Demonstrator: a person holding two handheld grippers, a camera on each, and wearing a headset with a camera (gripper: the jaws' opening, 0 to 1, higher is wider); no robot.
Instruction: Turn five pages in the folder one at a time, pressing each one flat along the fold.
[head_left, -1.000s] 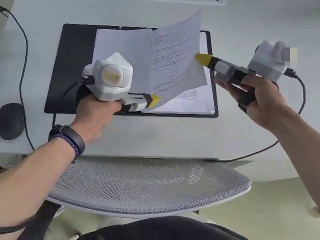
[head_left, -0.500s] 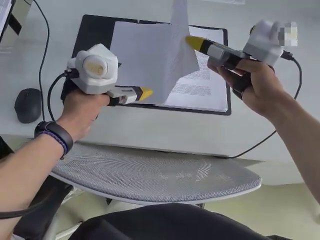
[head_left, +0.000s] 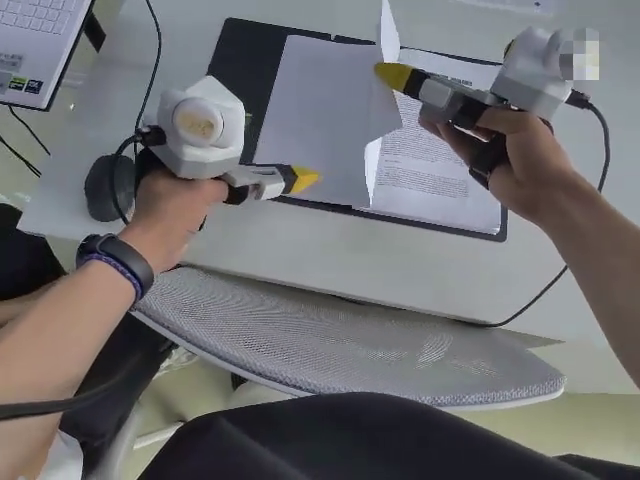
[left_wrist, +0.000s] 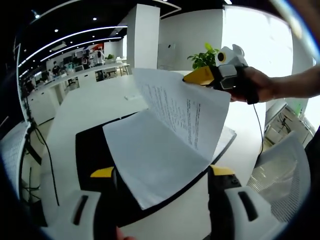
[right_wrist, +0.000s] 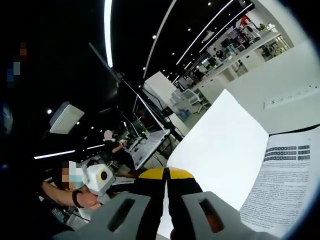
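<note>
Surface: white counter (head_left: 330, 250), matte and bare along its near edge. A dark mouse (head_left: 103, 188) sits at the left end. A laptop (head_left: 40, 40) corner shows at the far left. The grey mesh chair back (head_left: 350, 340) lies just below the counter edge in the head view.

Room: open-plan office with a dark ceiling and strip lights. The left gripper view shows a white pillar (left_wrist: 142, 35), a green plant (left_wrist: 202, 57) and rows of desks far back.

Container: the black folder (head_left: 240, 60) lies open and flat on the counter, toward its far side. Inside it, a printed page (head_left: 440, 170) lies flat on the right half. One raised page (head_left: 325, 110) stands up from the fold. It is bowed, with its blank face toward the head camera and its text face toward the left gripper view.

Right gripper (head_left: 395, 77): yellow fingers together, clamped on the upper edge of the raised page and holding it off the folder. The right gripper view shows the tips closed, with the white sheet just beyond them.

Left gripper (left_wrist: 162, 172): fingers apart, nothing between them. It is held above the folder's near edge, beside the lower corner of the raised page. I cannot tell whether it touches the paper.
</note>
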